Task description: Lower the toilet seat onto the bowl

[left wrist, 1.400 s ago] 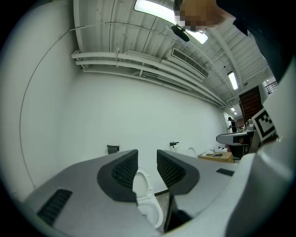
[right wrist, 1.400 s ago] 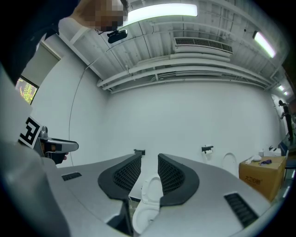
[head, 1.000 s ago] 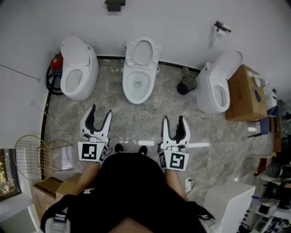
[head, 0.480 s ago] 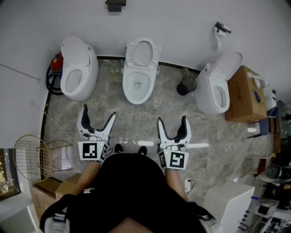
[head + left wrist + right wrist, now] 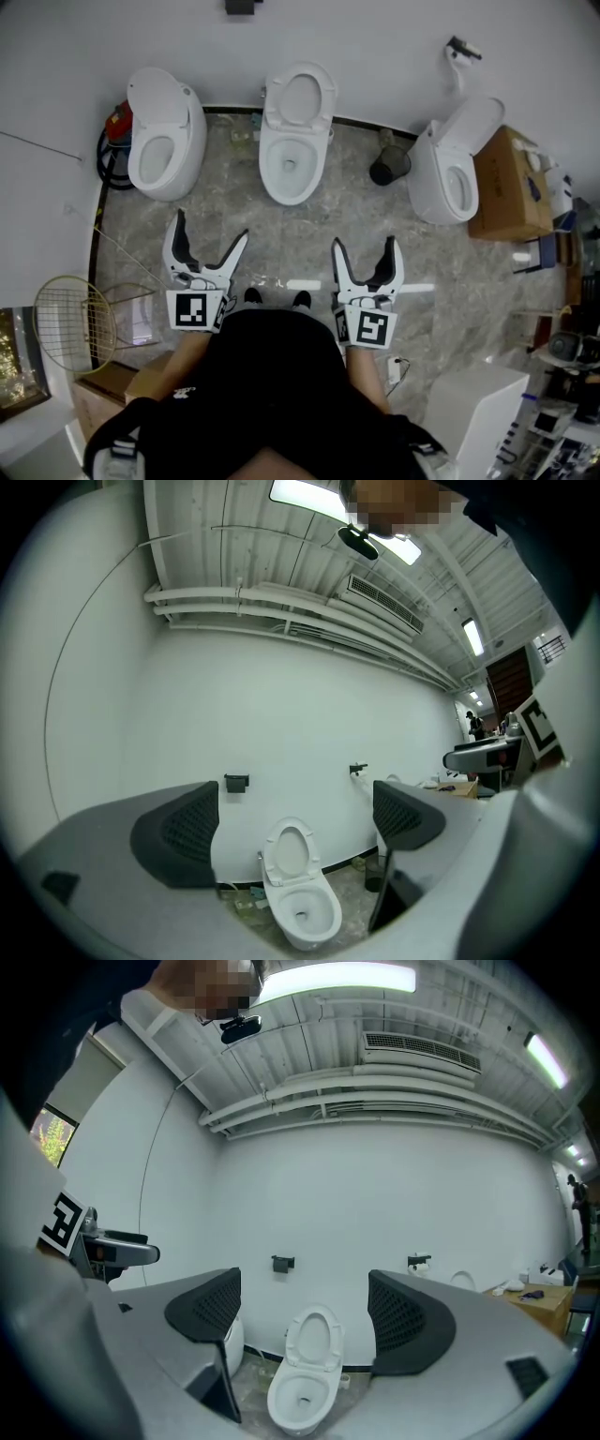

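While the only print I can make out is the black-and-white square marker on each gripper's cube, the label on the cardboard box at the right edge is too small to read. My left gripper and right gripper have just been opening. Their jaws now stand spread wide with nothing between the pads, low in the head view and well apart from the toilets. The toilet seat sits at upper centre, raised upright by the white wall with its oval's long axis vertical. Below it, the front of the bowl points down-frame toward me. The floor is grey marbled tile, and a left toilet and a right toilet flank it.
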A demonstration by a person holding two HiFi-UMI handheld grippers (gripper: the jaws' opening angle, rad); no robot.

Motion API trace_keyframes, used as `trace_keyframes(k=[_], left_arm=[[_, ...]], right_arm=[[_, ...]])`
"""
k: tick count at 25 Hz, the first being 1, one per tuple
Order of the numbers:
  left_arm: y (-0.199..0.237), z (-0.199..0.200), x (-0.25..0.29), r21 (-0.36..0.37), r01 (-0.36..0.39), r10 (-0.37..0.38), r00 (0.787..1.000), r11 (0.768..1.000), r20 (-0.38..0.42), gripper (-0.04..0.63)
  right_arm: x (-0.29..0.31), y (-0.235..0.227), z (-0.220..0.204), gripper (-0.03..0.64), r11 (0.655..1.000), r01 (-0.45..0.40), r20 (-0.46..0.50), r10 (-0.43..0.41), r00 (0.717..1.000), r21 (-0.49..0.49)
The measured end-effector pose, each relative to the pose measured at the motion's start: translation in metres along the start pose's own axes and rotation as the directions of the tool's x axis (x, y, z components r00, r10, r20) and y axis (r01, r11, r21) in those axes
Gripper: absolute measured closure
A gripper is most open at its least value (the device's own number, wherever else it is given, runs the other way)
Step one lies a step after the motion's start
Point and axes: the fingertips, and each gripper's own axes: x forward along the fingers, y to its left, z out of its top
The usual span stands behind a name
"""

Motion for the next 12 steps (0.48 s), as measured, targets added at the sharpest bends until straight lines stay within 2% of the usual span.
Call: trace_keyframes(k=[4,8,12], left_arm=[[0.015,-0.005,-0.007,0.004,0.028,-0.029,1.0,1.0,0.004,0.097],[0.035,-0.006,-0.011,0.011,0.041,-0.041,0.999,0.999,0.01,0.097],[0.05,-0.015,-0.011,-0.013,0.041,-0.041,0.999,0.999,-0.009,0.097]], right_arm=[[-0.002,0.017,-0.011,0.202,0.999,0.02,-0.018,-0.021,1.0,-0.035],[0.002,0.031,-0.015,0.202,0.999,0.035,-0.027,-0.036,0.999,-0.027],[0.01,0.044,-0.012,0.202,0.999,0.035,-0.021,-0.036,0.999,-0.035]])
